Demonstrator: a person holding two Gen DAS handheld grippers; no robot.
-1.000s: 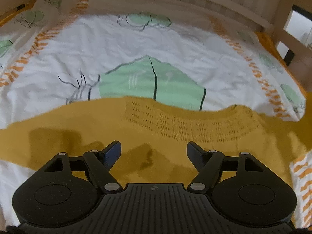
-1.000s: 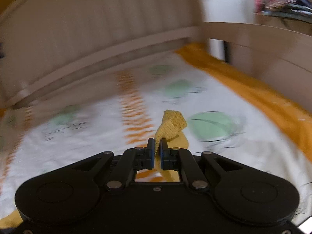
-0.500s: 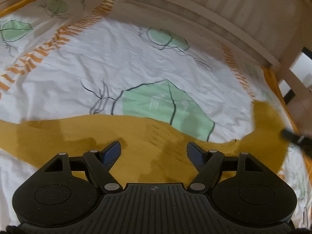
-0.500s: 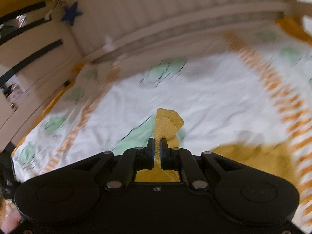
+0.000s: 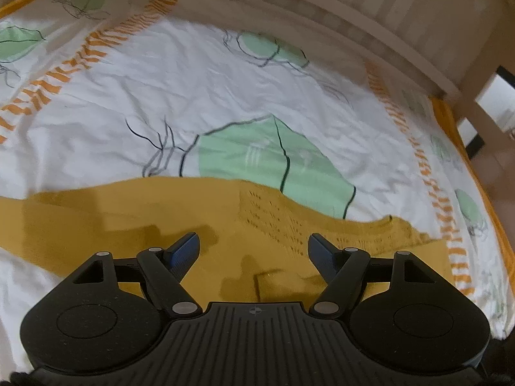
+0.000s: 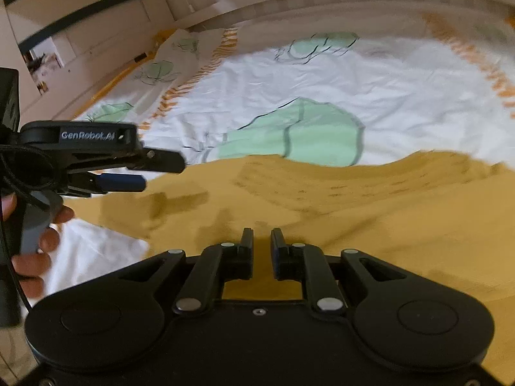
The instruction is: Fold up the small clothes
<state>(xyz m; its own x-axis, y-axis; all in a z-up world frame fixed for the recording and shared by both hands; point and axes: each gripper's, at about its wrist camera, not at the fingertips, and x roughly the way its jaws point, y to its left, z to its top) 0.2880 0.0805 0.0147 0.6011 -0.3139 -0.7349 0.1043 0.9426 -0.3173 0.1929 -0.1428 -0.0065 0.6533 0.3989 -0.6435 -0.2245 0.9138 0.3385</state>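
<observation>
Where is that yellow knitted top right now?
The yellow knitted top lies spread across the white patterned bedsheet, just under both grippers, its upper edge beside the sheet's big green leaf print.

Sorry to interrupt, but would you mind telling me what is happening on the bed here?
A person is folding a mustard knit garment spread on the patterned bedsheet. The left hand-held gripper hangs over it with jaws wide open. The right hand-held gripper sits low over the fabric, jaws slightly apart with nothing between them, so neither grips the garment now.
</observation>
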